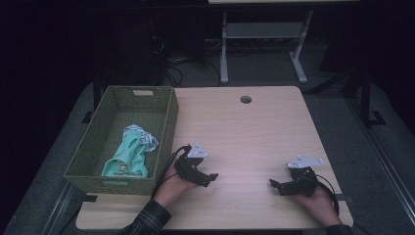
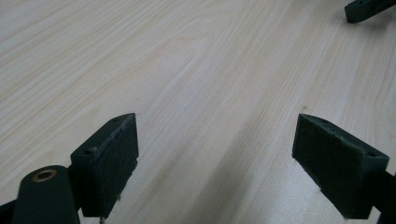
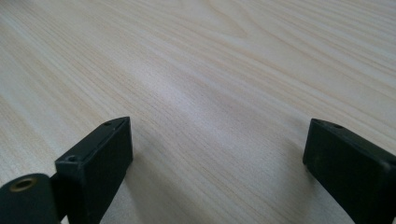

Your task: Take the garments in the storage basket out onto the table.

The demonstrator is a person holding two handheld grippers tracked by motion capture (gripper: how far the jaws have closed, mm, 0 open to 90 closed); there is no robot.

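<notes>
Resting low over the bare wooden table [image 1: 244,132], both tools sit idle near the person's edge, so the step in hand reads as a pause beside a basket that already holds its cloth. Largest first: the table is pale wood grain with a round cable hole [image 1: 245,99] at the far side. On its left edge stands a woven green basket [image 1: 169,122], long side running near to far. Inside it, toward the near end, lies a crumpled mint-green garment [image 1: 128,155] with a striped patch at its far end; it sits wholly within the walls, apart from either tool. The left gripper [image 1: 211,177] lies just right of the basket's near corner, pointing right; in the left gripper view its jaws stand wide apart with only table grain between the pads [image 2: 112,163], gripping nothing. The right gripper [image 1: 272,183] rests near the right edge, pointing left toward its partner, jaws equally spread and empty, pads [image 3: 100,161] clear of any cloth. Judgement: if the garment is to be handled again, the left tool is the nearer one; it should lift over the basket wall, come down on a raised fold instead of the flat, and close fully before pulling, lest the weave snag the fabric.
</notes>
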